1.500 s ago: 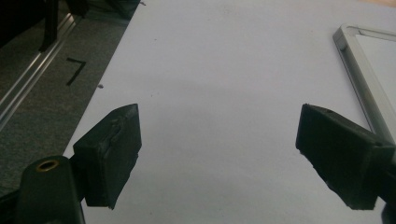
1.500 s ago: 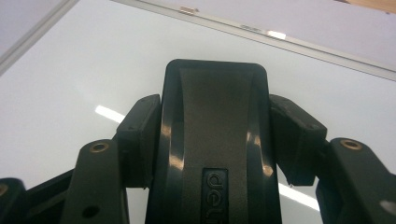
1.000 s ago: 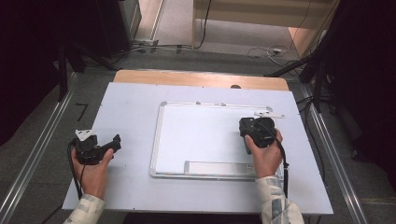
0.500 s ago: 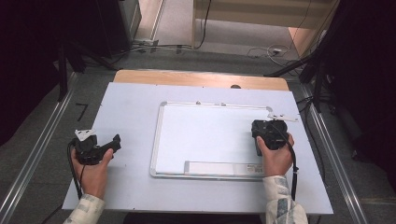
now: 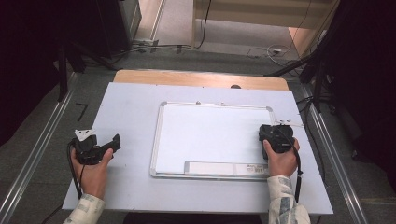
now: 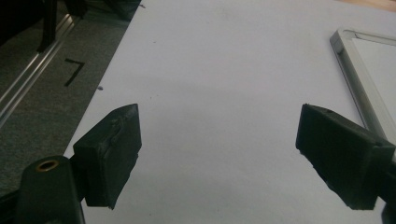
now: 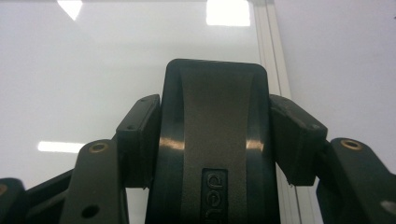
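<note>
Whiteboard on white table, grey floor

Looks like a lab or test room set up for recording. Past the left gripper, a white table with metal rails along both sides. Beyond the right gripper, loose cables on a grey floor, black stands and dark curtains.
</note>
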{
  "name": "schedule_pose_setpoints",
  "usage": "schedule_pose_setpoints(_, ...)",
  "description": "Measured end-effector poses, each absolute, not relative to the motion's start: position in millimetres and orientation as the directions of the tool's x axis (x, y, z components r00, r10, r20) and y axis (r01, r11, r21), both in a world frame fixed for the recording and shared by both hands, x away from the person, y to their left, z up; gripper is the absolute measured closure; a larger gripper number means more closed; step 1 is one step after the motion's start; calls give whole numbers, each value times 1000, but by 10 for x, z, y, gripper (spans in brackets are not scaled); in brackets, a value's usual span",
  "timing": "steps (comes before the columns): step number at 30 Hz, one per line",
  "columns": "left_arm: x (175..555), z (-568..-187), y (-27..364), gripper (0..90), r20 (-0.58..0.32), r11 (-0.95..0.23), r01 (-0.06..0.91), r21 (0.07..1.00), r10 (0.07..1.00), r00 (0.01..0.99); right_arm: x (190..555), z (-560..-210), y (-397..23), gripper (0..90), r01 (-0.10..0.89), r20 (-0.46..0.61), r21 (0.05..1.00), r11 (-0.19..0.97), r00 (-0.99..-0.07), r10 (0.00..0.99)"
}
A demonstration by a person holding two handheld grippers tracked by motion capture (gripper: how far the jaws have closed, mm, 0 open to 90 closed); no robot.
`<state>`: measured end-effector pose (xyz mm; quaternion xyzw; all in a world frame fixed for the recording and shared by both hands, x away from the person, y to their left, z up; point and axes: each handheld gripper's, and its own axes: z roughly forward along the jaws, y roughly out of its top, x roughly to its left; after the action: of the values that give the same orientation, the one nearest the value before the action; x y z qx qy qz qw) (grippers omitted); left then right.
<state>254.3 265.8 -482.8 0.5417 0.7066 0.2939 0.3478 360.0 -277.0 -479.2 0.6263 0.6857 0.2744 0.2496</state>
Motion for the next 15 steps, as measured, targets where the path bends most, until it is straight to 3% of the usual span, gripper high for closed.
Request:
schedule_pose_setpoints(5, 2540, -4830, 2664, 149, -174, 243, 563, 790, 969, -173, 3592, -4810, -2738, 345, 705, -46, 702, 101, -97, 994)
schedule_pose_setpoints(7, 2538, -4831, 2667, 149, -177, 244, 561, 791, 969, -172, 3584, -4774, -2769, 305, 692, -33, 717, 86, -89, 995)
schedule_pose_setpoints(15, 2537, -4829, 2661, 149, -173, 242, 562, 791, 969, -174, 3517, -4626, -2907, 318, 668, 56, 744, 23, -96, 994)
